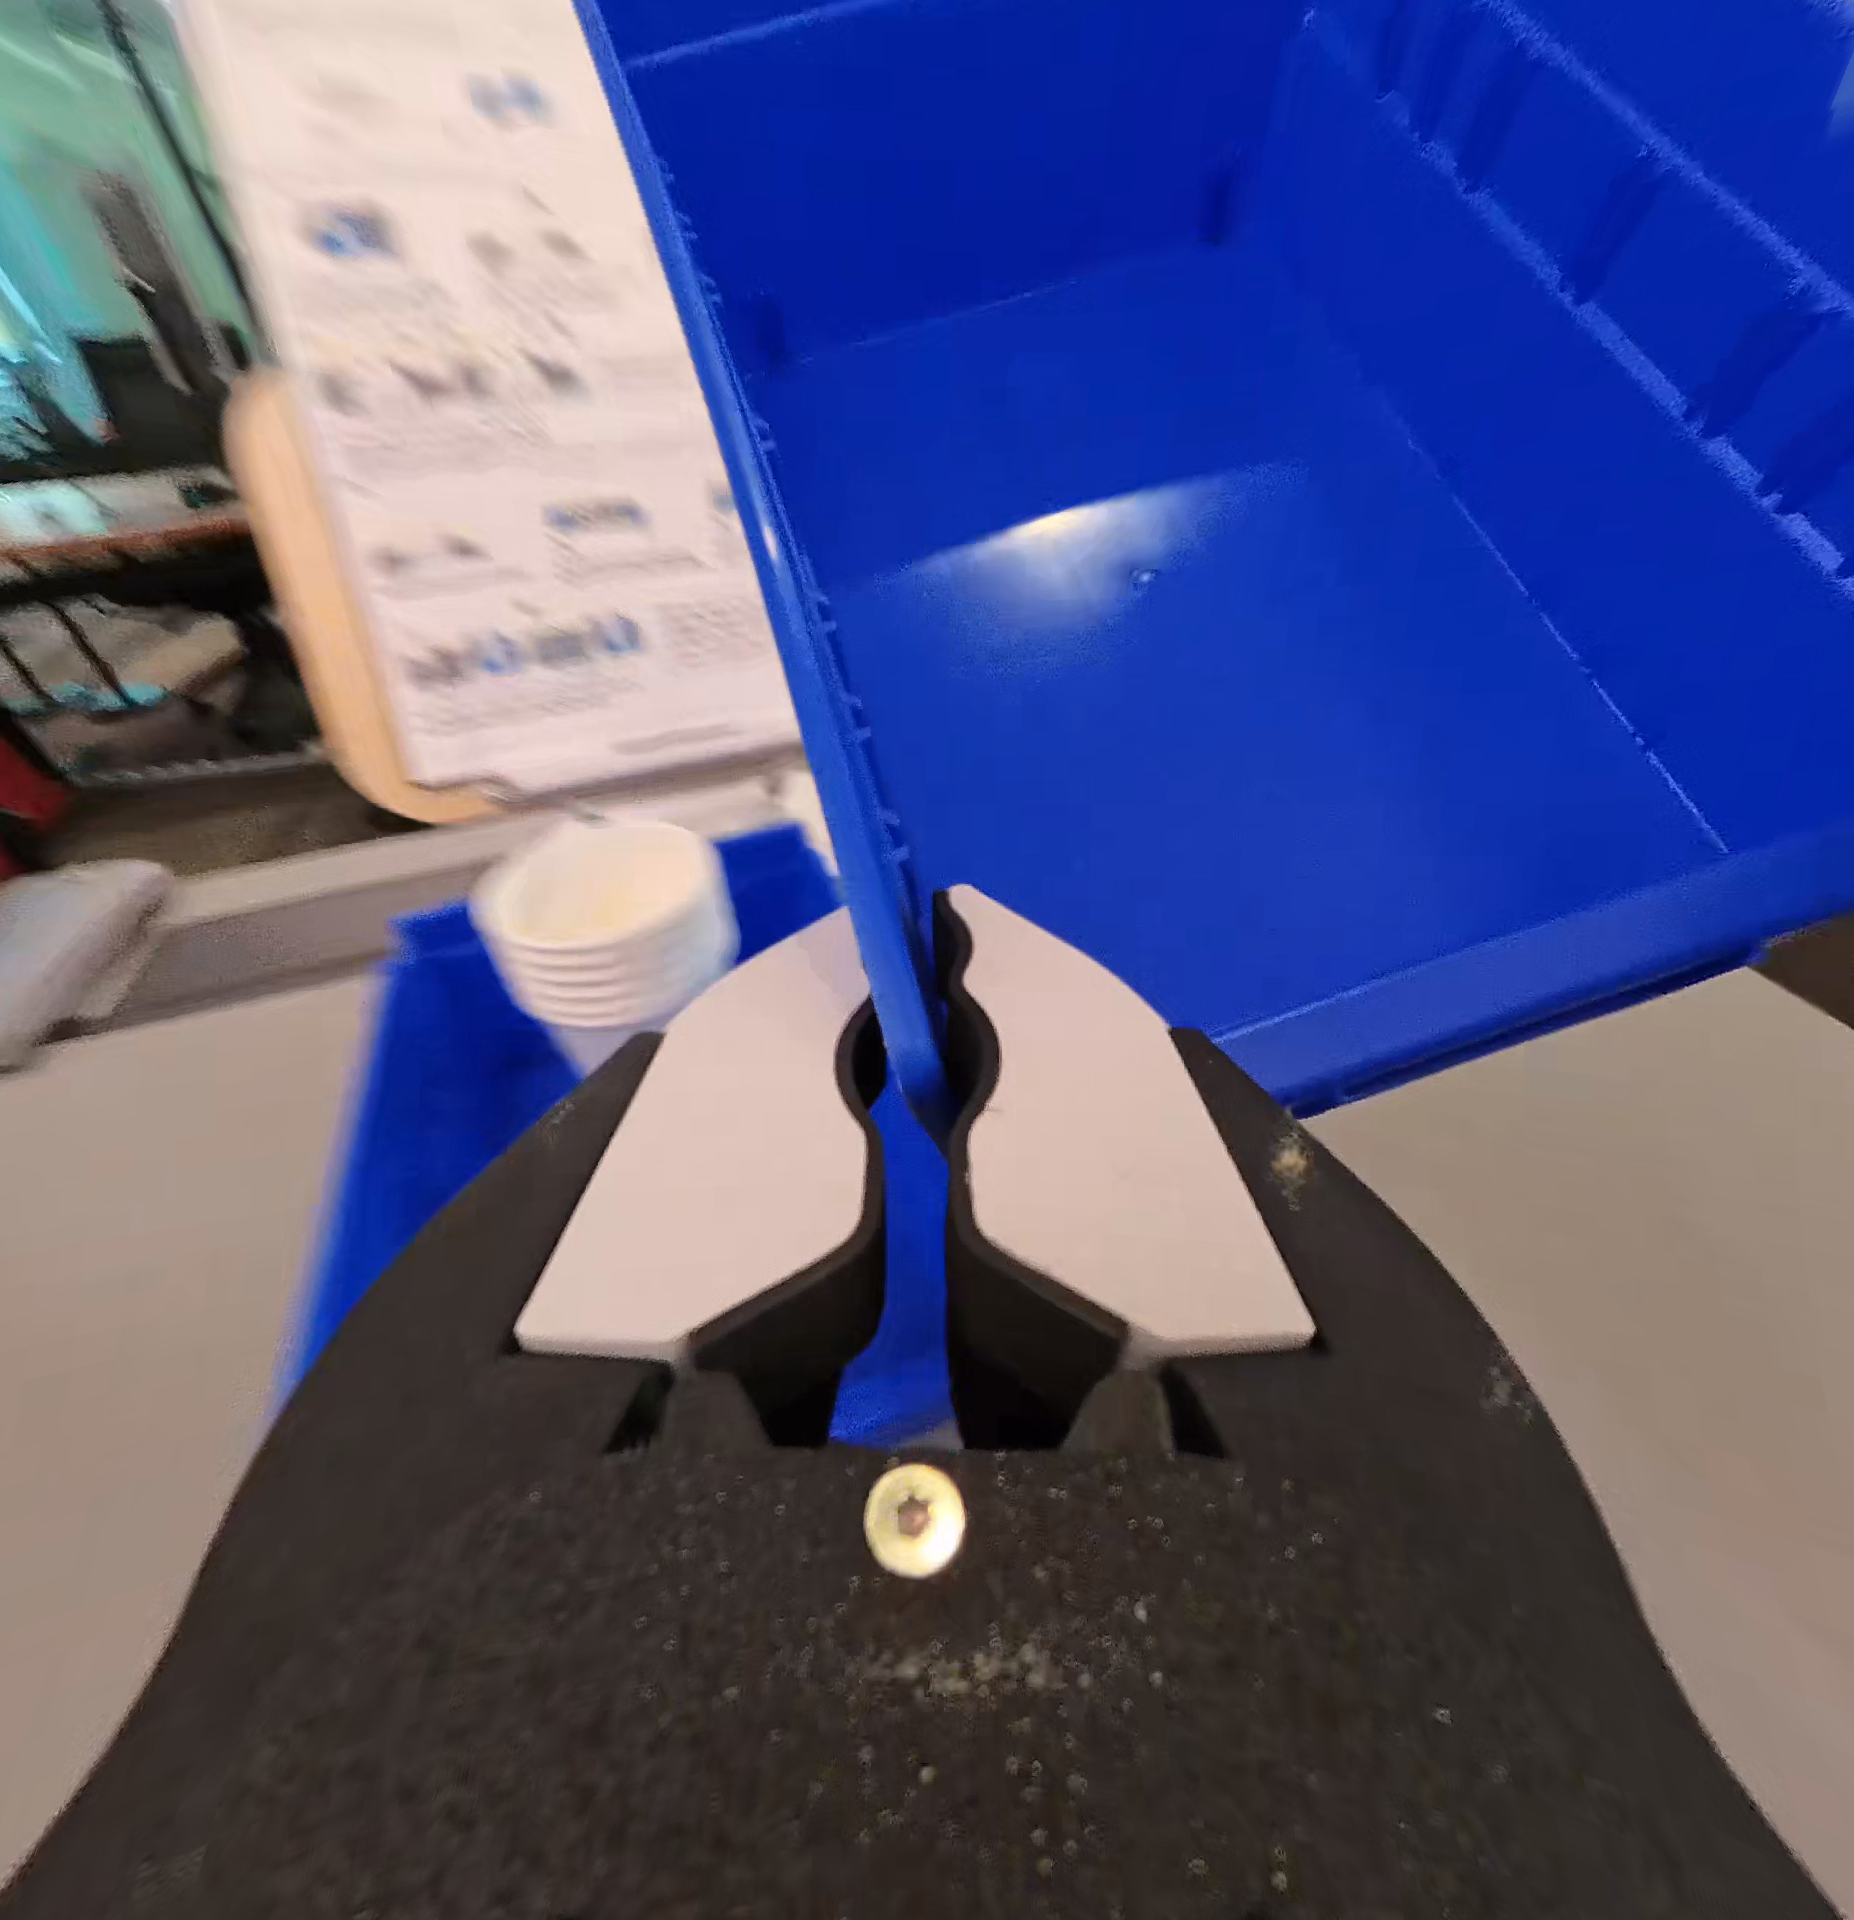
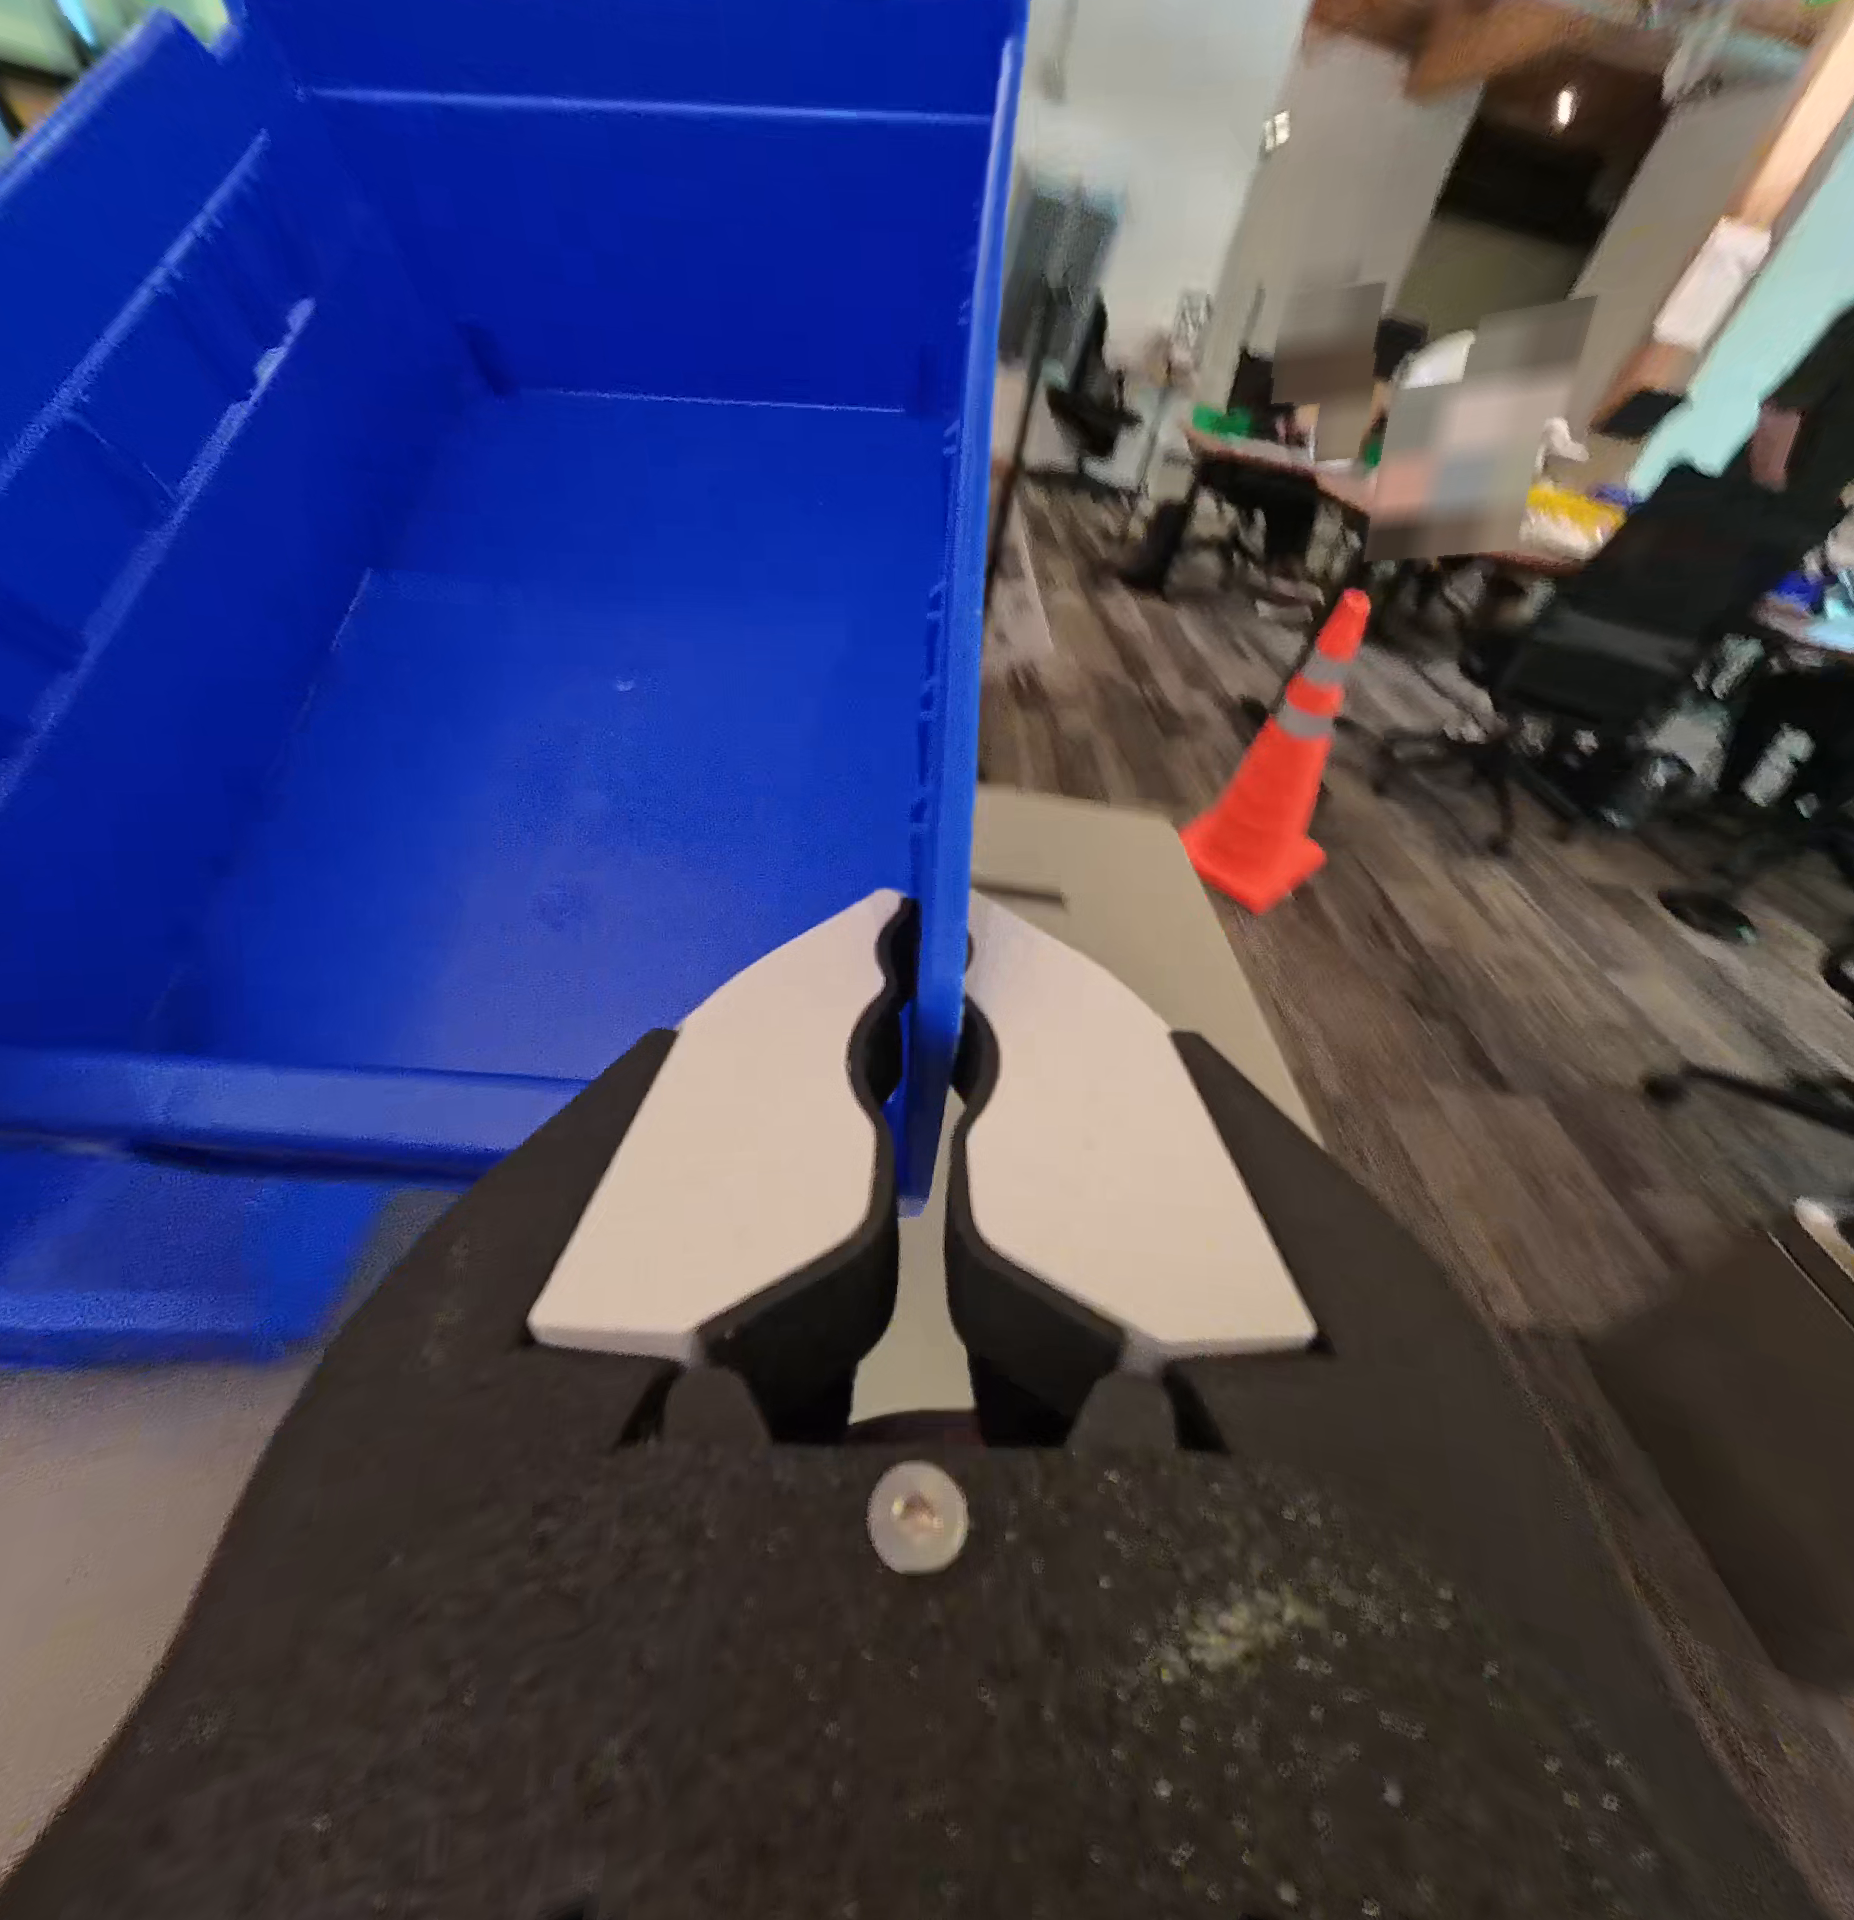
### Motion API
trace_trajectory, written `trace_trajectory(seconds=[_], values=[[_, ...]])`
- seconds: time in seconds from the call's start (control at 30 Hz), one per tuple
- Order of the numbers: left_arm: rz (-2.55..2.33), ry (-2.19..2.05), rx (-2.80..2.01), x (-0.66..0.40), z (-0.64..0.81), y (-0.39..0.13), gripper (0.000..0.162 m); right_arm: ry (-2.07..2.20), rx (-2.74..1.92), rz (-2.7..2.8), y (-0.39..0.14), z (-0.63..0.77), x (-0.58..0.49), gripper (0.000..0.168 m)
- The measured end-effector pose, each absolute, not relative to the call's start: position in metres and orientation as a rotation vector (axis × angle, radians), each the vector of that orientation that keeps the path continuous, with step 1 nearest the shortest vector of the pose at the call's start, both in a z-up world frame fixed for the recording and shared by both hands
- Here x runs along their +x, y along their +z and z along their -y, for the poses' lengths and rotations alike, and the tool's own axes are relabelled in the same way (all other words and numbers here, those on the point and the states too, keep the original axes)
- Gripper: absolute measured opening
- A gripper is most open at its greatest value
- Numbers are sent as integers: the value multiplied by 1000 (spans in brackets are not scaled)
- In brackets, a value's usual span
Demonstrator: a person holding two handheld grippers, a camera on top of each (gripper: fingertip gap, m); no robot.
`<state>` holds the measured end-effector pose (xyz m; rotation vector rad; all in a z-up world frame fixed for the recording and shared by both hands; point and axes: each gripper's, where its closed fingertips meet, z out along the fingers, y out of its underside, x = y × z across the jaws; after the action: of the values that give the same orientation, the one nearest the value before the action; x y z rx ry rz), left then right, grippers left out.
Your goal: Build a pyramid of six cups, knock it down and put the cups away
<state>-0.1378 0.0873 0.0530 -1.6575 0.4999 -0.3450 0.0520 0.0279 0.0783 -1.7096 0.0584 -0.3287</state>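
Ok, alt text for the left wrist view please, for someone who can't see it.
The left gripper is shut on the side wall of an empty blue bin, held tilted above a pale table. Behind it, a stack of white cups stands in a second blue bin.

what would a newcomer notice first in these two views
The big empty blue bin fills both views, lifted and tilted, with the left tool clamped on one side wall and the right tool on the opposite wall. Next, a stack of white cups stands in a second blue bin behind, and an orange cone sits on the floor.
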Motion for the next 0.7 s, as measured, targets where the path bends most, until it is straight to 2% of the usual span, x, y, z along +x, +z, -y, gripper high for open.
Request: trace_trajectory(seconds=[0.17,0.33,0.43,0.53,0.6,0.63,0.67,0.7], values=[[-612,-395,-1882,-17,-86,-47,5,-326,-1975,-135,-22,-25,166,2],[-691,-327,-2014,21,-84,-114,6,-145,-2088,-216,-110,-28,203,2],[-704,-313,-2062,27,-85,-135,7,-109,-2130,-250,-136,-30,210,2],[-714,-301,-2055,32,-88,-136,11,-89,-2049,-297,-133,-36,215,3],[-746,-380,-2110,38,-81,-141,37,-226,-1976,-338,-127,-30,230,36],[-753,-420,-2117,36,-75,-138,57,-295,-1982,-334,-125,-22,235,45],[-778,-456,-2098,32,-67,-131,67,-337,-1985,-326,-120,-15,237,51],[-801,-481,-2062,23,-59,-121,68,-357,-1965,-315,-110,-10,235,51]])
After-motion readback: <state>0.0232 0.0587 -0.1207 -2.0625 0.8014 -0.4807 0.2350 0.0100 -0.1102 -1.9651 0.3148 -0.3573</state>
